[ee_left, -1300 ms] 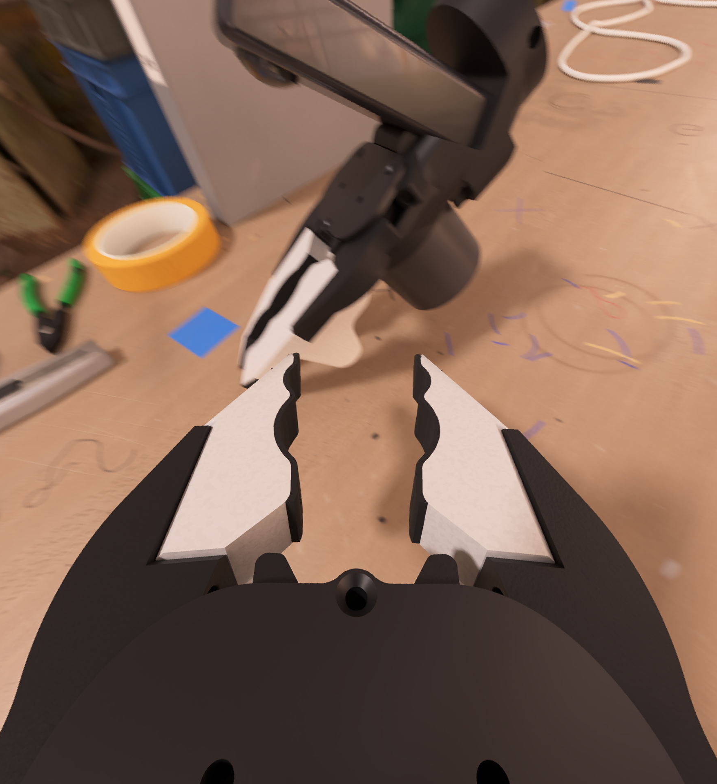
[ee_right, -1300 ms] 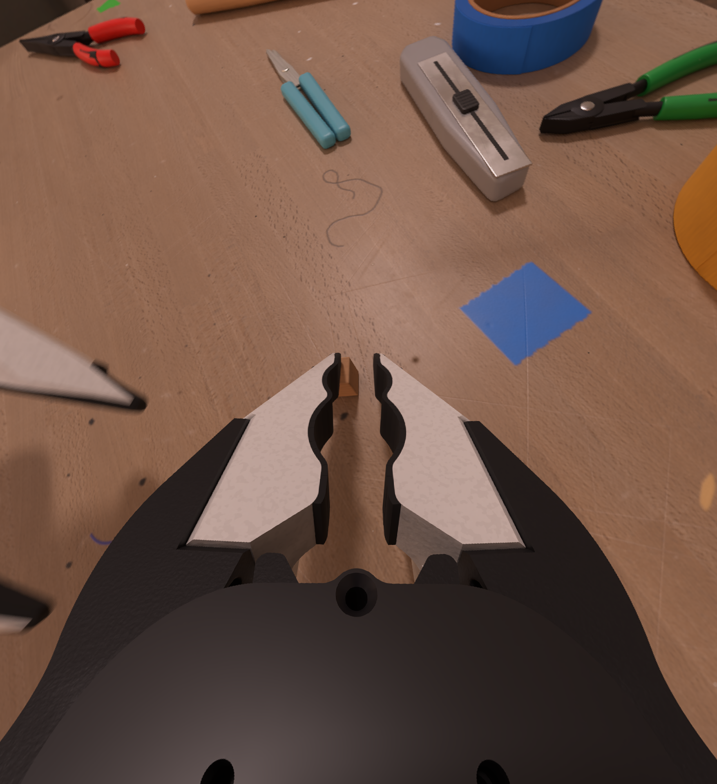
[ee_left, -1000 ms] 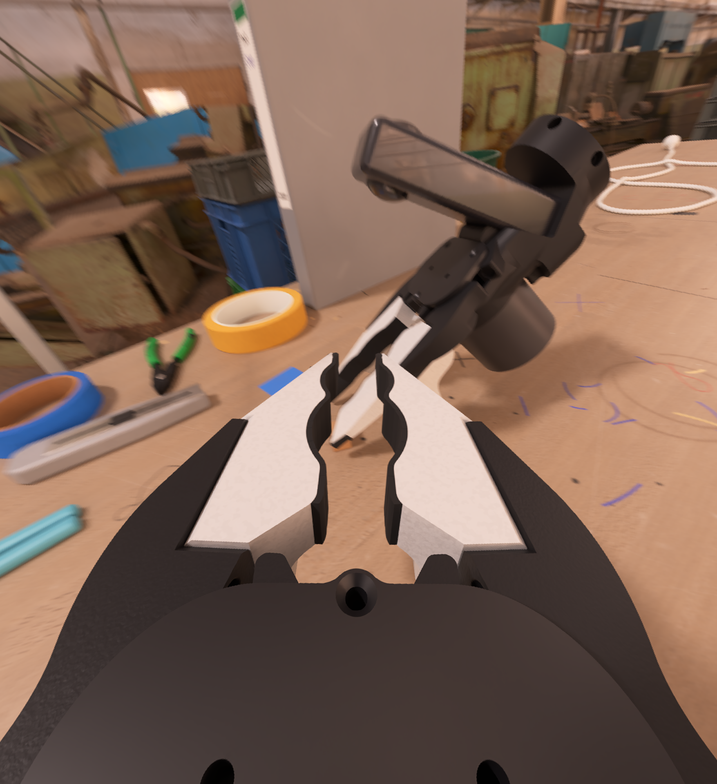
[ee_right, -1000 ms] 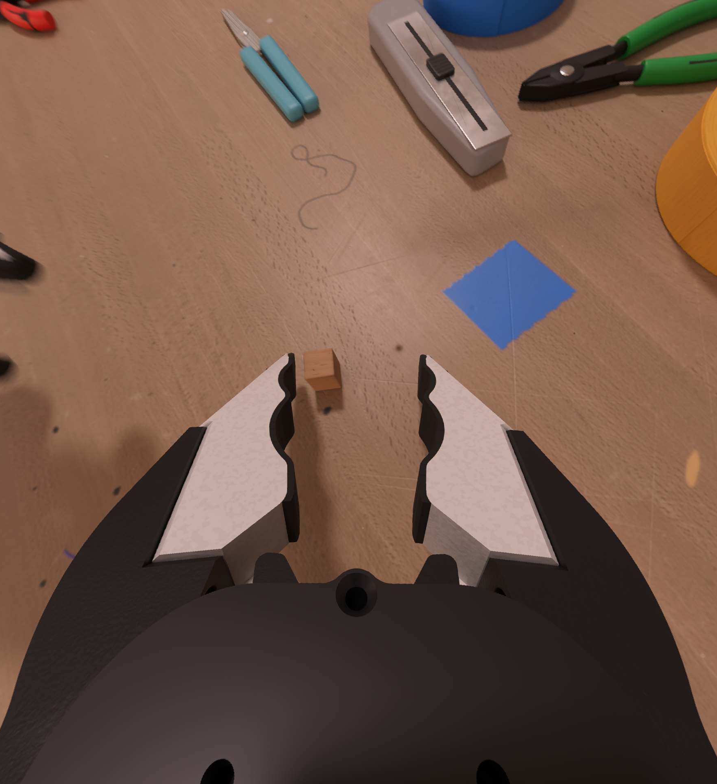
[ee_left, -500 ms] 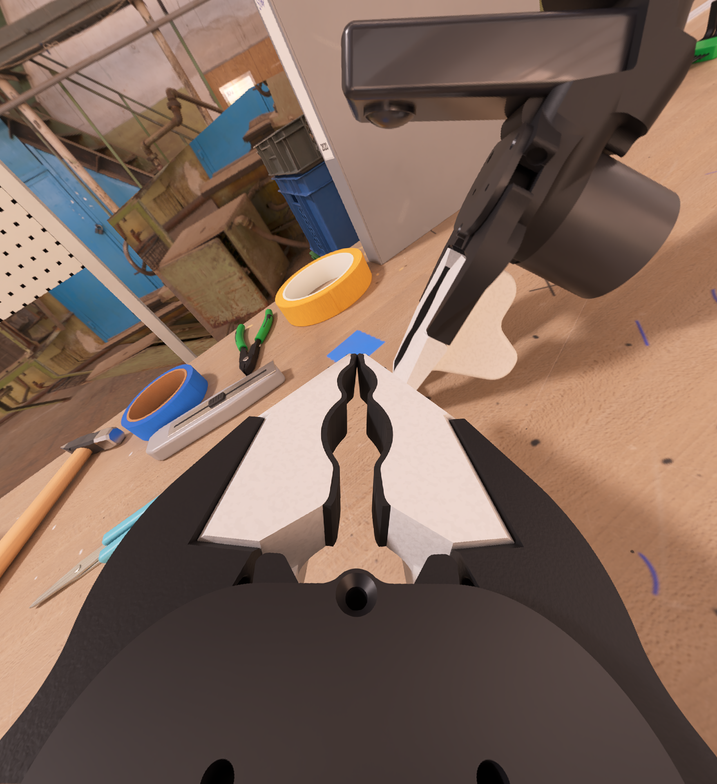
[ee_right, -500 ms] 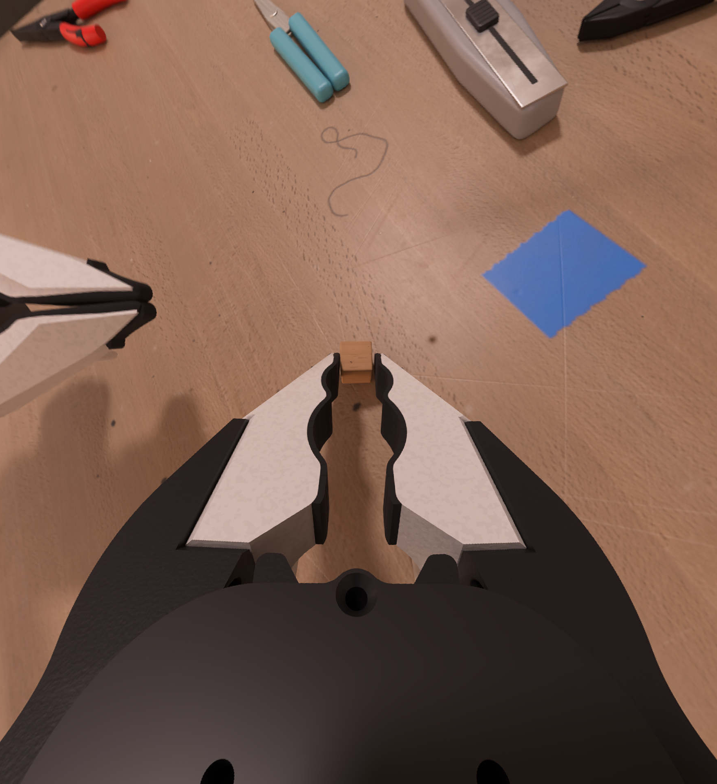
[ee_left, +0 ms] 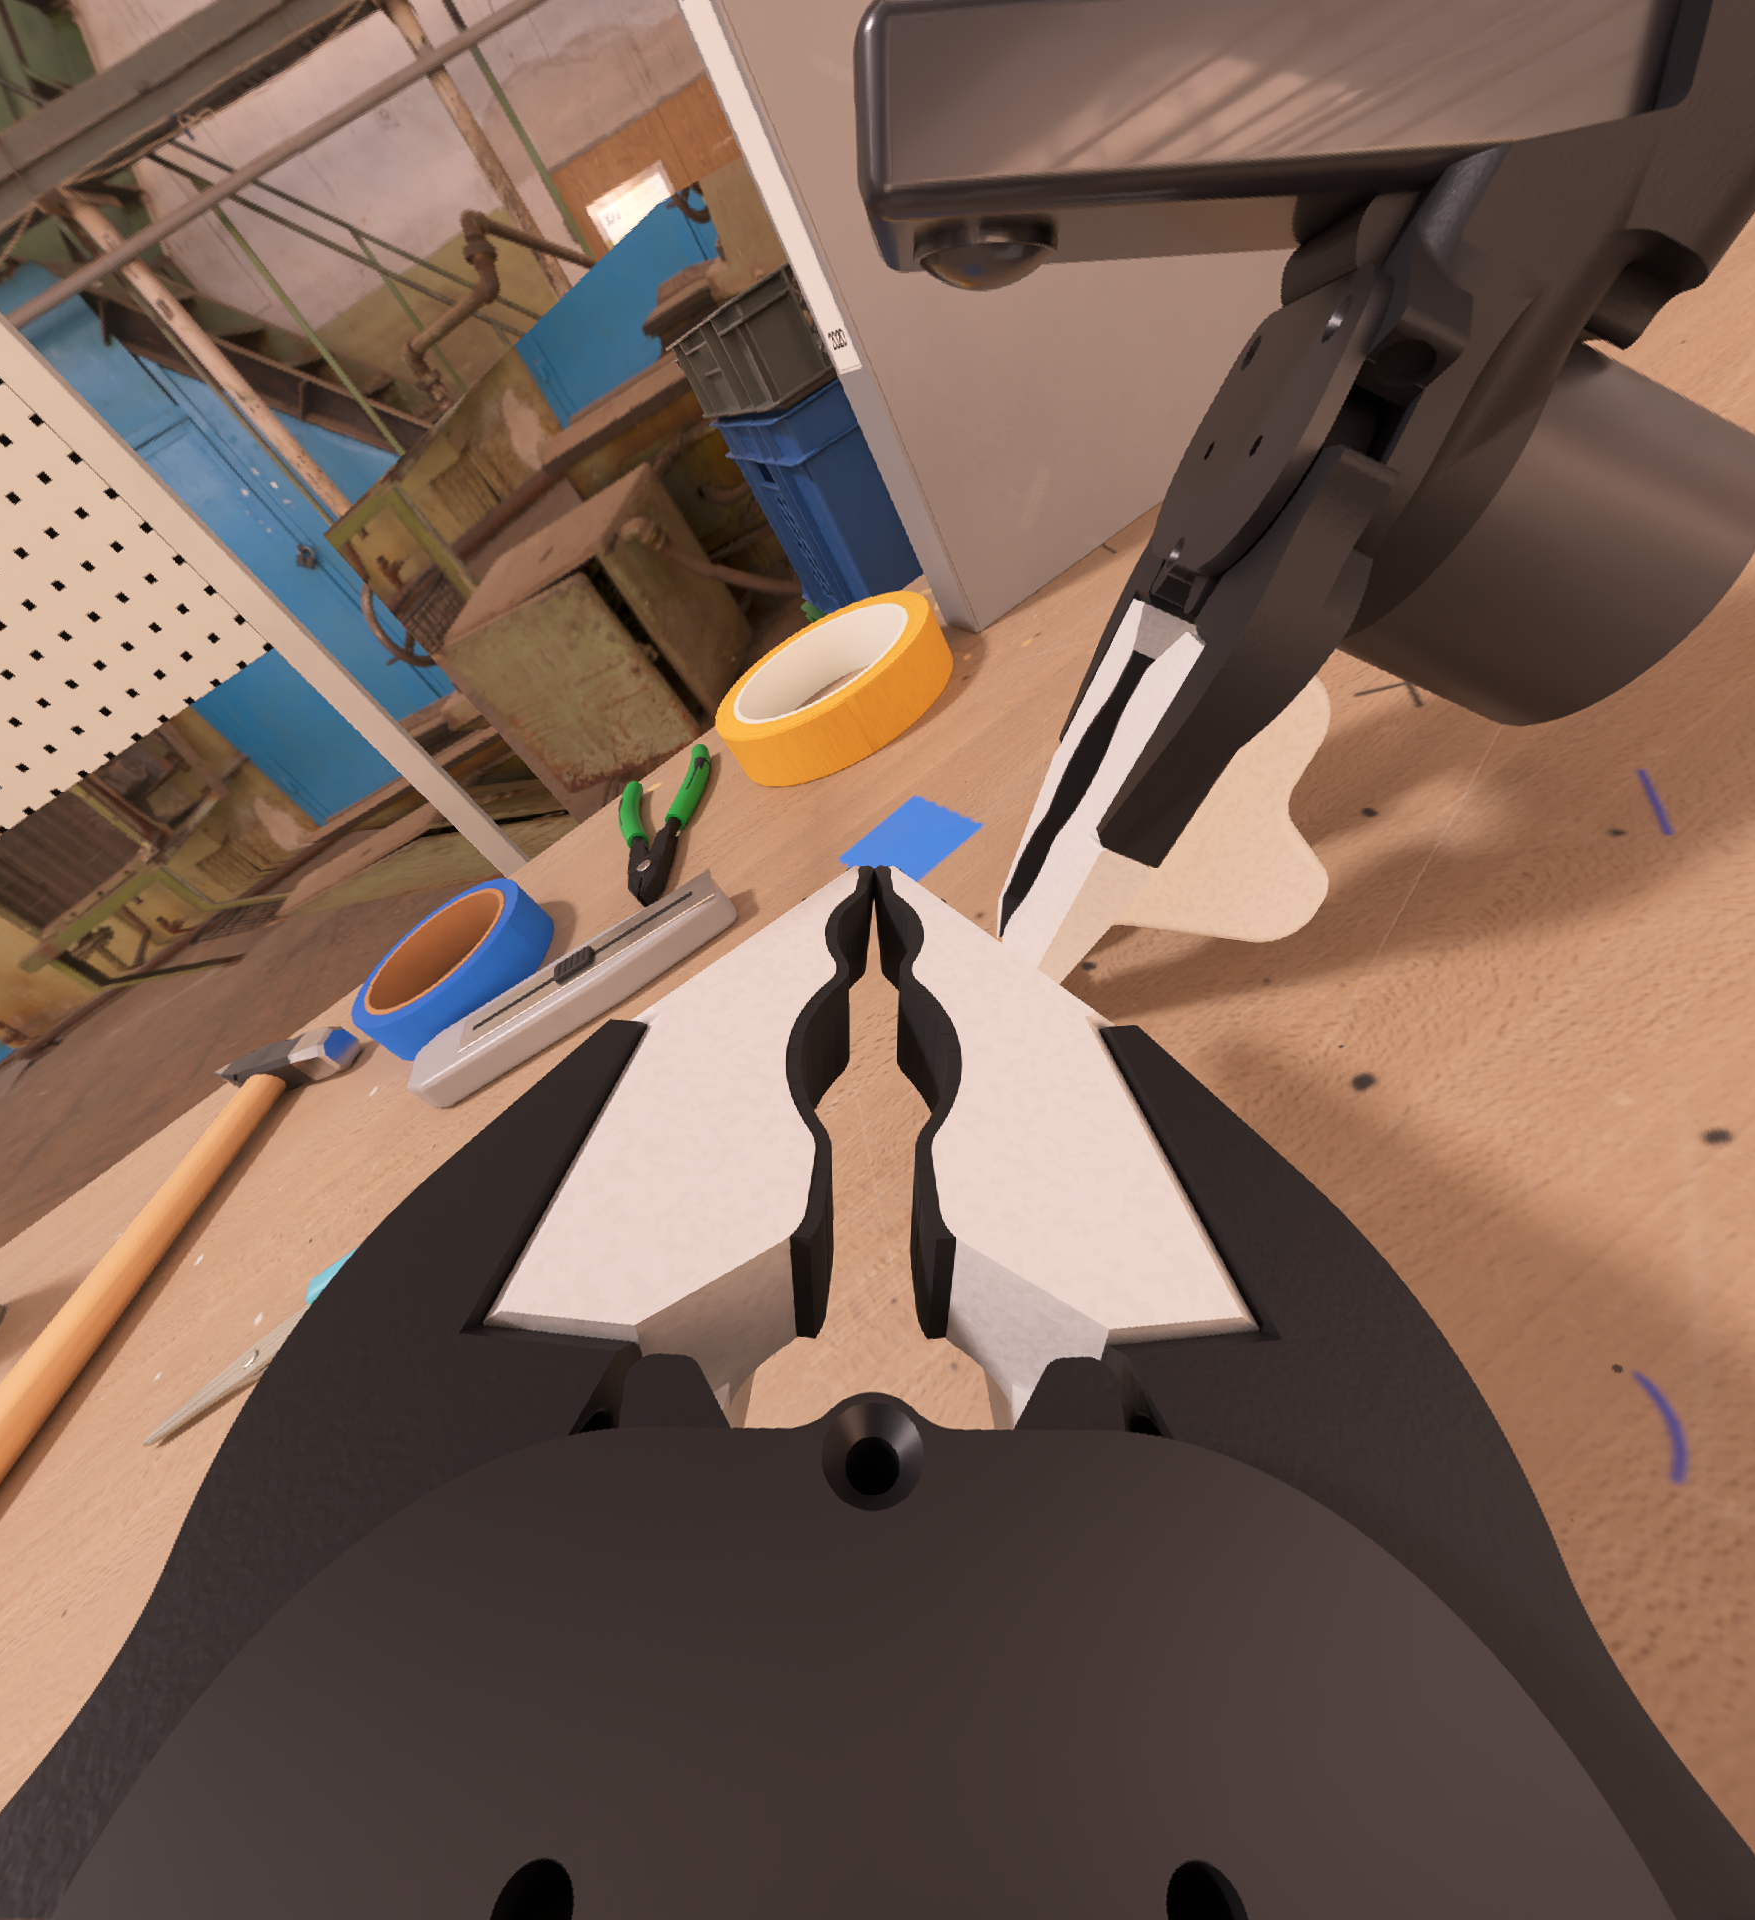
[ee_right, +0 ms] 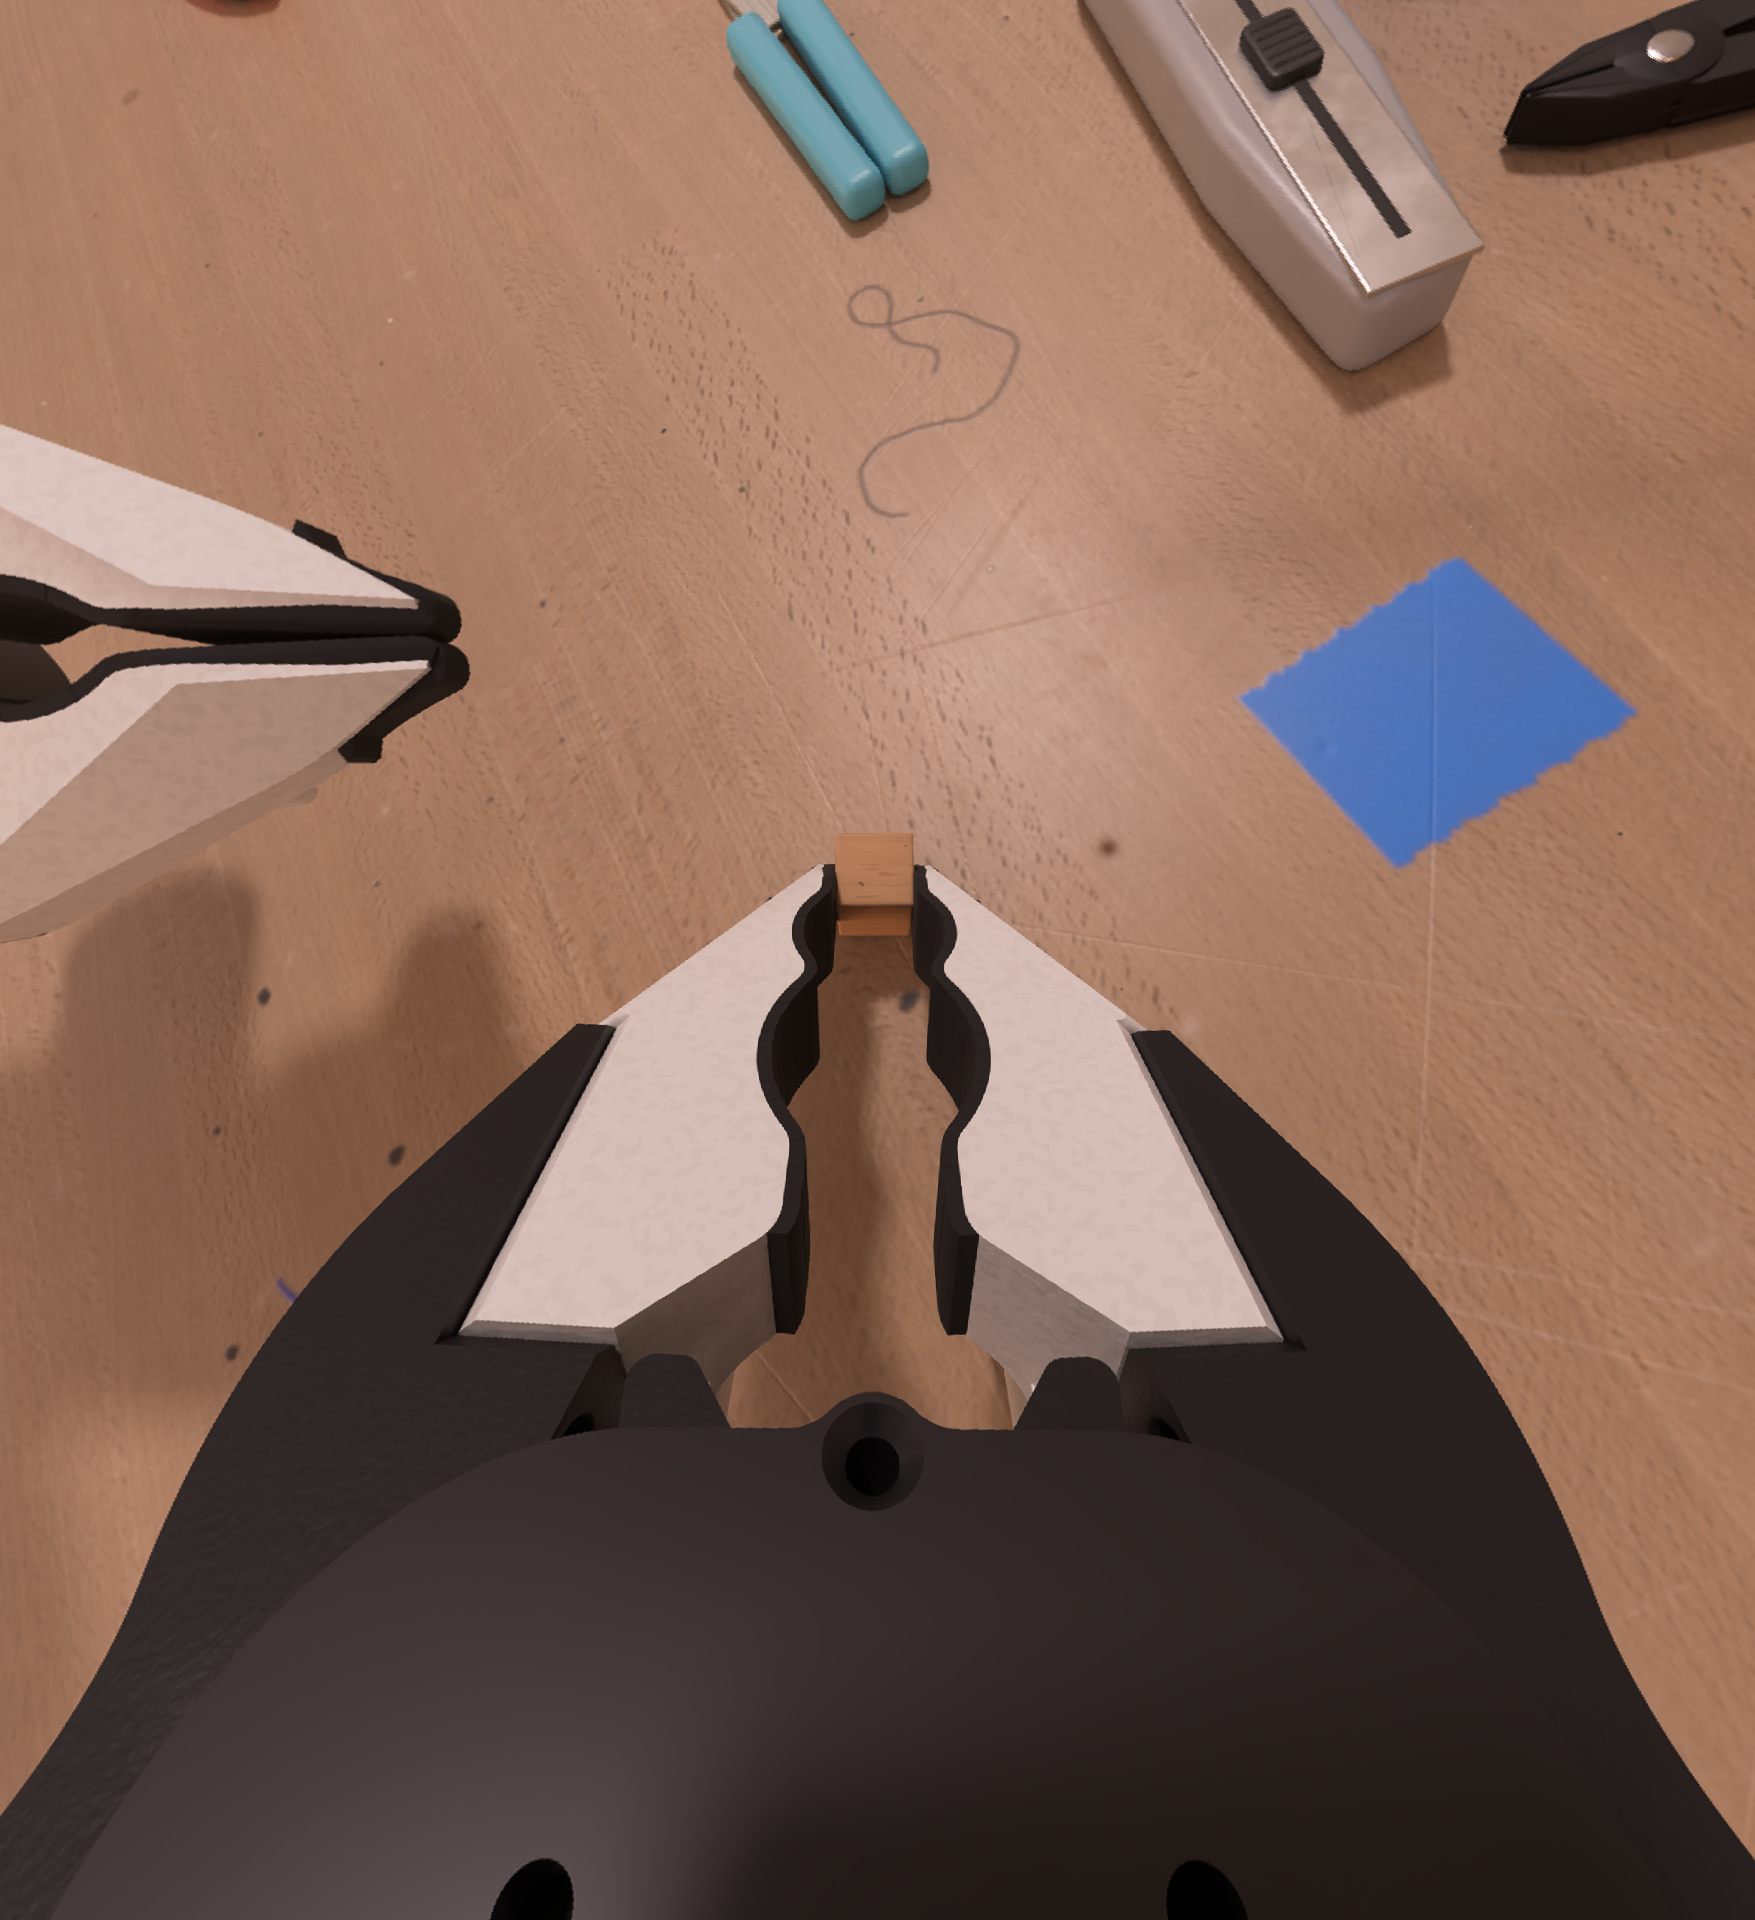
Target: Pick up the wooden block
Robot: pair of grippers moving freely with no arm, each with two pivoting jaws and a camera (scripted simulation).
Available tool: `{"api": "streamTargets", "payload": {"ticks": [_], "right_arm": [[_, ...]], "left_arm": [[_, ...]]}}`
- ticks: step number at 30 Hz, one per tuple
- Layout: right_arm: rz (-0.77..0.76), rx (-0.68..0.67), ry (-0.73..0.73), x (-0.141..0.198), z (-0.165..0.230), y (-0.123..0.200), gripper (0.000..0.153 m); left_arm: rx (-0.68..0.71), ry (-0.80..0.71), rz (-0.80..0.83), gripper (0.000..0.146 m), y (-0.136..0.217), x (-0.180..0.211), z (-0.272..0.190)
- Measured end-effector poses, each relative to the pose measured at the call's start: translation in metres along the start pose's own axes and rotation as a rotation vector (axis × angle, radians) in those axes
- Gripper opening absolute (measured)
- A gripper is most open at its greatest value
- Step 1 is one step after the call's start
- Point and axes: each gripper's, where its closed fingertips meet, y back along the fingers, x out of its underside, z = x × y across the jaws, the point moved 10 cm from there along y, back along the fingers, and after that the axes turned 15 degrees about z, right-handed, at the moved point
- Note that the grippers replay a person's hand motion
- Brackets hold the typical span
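A small wooden block (ee_right: 874, 878) is pinched between the fingertips of my right gripper (ee_right: 874, 894), which is shut on it above the wooden table (ee_right: 437, 312). My left gripper (ee_left: 873, 883) is shut and empty, with its tips touching. It also shows at the left of the right wrist view (ee_right: 442, 639), apart from the block. The right gripper shows large at the upper right of the left wrist view (ee_left: 1034, 904), pointing down at the table; the block is hidden there.
A blue square patch (ee_right: 1434, 712) lies right of the block. A grey utility knife (ee_right: 1299, 156), teal-handled scissors (ee_right: 831, 104) and black pliers (ee_right: 1673, 68) lie beyond. Orange tape (ee_left: 837, 691), blue tape (ee_left: 452, 961), a hammer (ee_left: 94, 1288) and a grey panel (ee_left: 1008, 416) stand further off.
My right gripper opened beside the block, then shut on it and lifted it; the table markings have shifted. My left gripper closed fully and swung up to the left of the right gripper.
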Motion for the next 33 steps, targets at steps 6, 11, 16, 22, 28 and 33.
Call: {"api": "streamTargets", "payload": {"ticks": [6,11,16,22,28,33], "right_arm": [[0.002,-0.006,0.011,-0.0003,0.0013,-0.0006,0.013],[0.002,-0.010,0.015,-0.0004,0.0021,-0.0009,0.014],[0.004,-0.012,0.018,-0.0006,0.0024,-0.0011,0.014],[0.004,-0.017,0.020,-0.0006,0.0026,-0.0013,0.014],[0.004,-0.022,0.020,-0.0007,0.0026,-0.0014,0.014],[0.005,-0.025,0.024,-0.0008,0.0033,-0.0016,0.014]], "left_arm": [[-0.012,-0.016,0.006,0.000,-0.0005,0.0005,0.0000],[-0.018,-0.021,0.005,0.000,-0.0004,0.0008,0.0000],[-0.025,-0.015,0.006,0.000,-0.0003,0.0011,0.0012],[-0.026,-0.028,0.009,0.000,-0.0007,0.0009,-0.0001],[-0.026,-0.040,0.012,0.000,-0.0009,0.0008,-0.0011],[-0.031,-0.044,0.012,0.000,-0.0008,0.0009,-0.0011]]}}
